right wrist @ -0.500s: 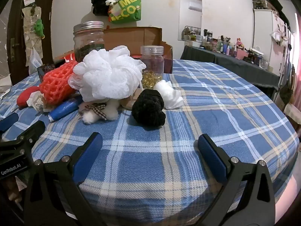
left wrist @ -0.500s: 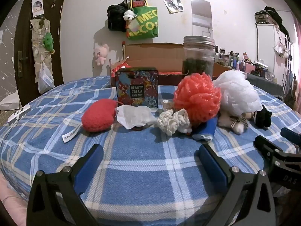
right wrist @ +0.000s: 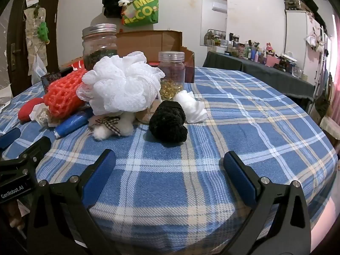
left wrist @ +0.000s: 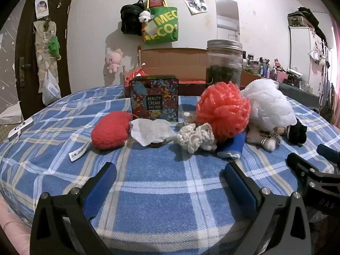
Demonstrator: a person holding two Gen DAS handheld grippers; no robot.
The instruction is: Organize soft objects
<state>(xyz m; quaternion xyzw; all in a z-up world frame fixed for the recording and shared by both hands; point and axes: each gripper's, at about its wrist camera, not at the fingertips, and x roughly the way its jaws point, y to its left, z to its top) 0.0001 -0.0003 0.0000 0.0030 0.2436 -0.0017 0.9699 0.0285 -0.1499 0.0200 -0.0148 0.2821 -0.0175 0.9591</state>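
Note:
A pile of soft things lies on the blue plaid table (left wrist: 161,191). From the left: a red knitted heart (left wrist: 110,130), a white crumpled cloth (left wrist: 152,131), a cream crocheted scrunchie (left wrist: 194,137), an orange-red mesh pouf (left wrist: 223,108), a white mesh pouf (left wrist: 268,104) (right wrist: 121,85), a small plush with a checked bow (right wrist: 112,125), a black knitted ball (right wrist: 169,122) and a white wad (right wrist: 191,107). My left gripper (left wrist: 170,182) is open and empty, short of the pile. My right gripper (right wrist: 169,170) is open and empty, just short of the black ball.
A Beauty Cream tin (left wrist: 154,97), a tall jar of dark leaves (left wrist: 224,63), a jar of yellow capsules (right wrist: 171,74) and a blue tube (right wrist: 71,124) stand among the pile. An open cardboard box (left wrist: 170,63) sits behind. A white device (left wrist: 20,128) lies at the left edge.
Both views have shifted only slightly. No object has moved and both grippers stay open.

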